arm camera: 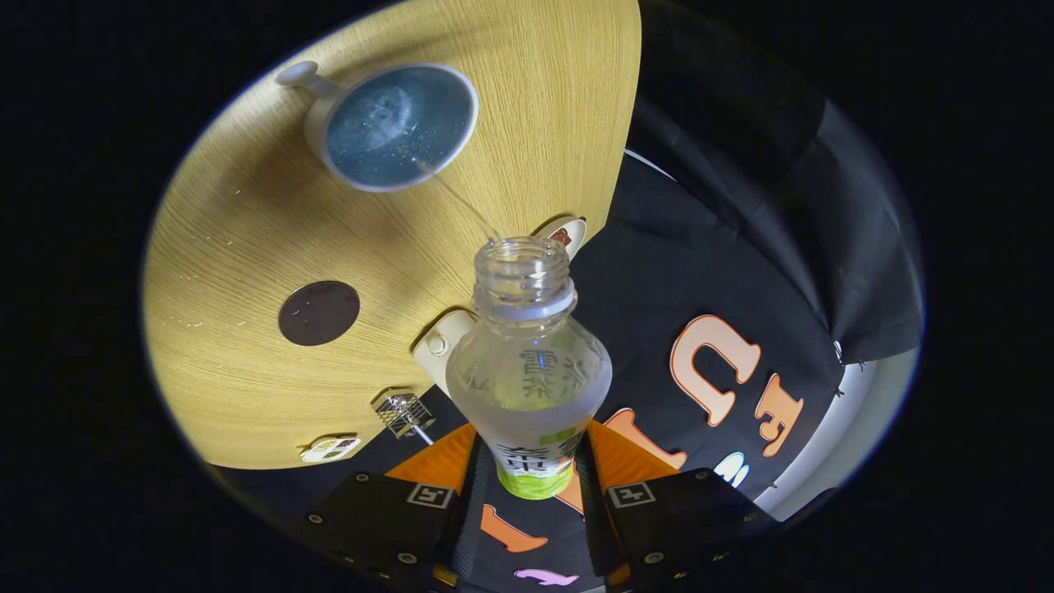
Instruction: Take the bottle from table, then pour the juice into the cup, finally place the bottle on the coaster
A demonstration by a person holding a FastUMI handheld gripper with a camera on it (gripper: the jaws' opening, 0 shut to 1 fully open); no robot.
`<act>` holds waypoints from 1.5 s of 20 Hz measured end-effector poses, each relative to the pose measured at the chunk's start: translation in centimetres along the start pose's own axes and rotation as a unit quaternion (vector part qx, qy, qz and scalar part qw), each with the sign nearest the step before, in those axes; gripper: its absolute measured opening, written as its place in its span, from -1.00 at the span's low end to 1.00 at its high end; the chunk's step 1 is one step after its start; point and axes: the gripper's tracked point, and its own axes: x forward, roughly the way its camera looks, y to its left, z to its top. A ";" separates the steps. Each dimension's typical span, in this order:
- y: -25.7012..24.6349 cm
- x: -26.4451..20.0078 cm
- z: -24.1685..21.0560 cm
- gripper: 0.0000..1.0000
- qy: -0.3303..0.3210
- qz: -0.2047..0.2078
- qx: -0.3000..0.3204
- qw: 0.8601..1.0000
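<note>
Bottle [527, 362] tilted, pouring a thin stream into the cup [401, 126].
My gripper [533, 486] pinches its lower body; nearly empty, it looks light, thin-walled, easily squashed.

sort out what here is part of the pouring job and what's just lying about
Part of the job: bottle held in the gripper, cup taking the stream, dark round coaster.

Lying about: small metal object at the table edge, small white and green object, picture card.
</note>
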 end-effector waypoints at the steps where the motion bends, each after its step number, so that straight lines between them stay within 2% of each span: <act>1: -0.2 0.0 0.0 0.07 0.000 -0.002 -0.001 1.000; 12: -1.2 -0.4 -1.2 0.07 0.004 -0.002 0.003 1.000; 22: -0.4 -0.1 0.5 0.07 -0.008 0.007 0.009 1.000; 30: 3.8 -0.5 0.8 0.07 -0.011 0.051 0.111 0.992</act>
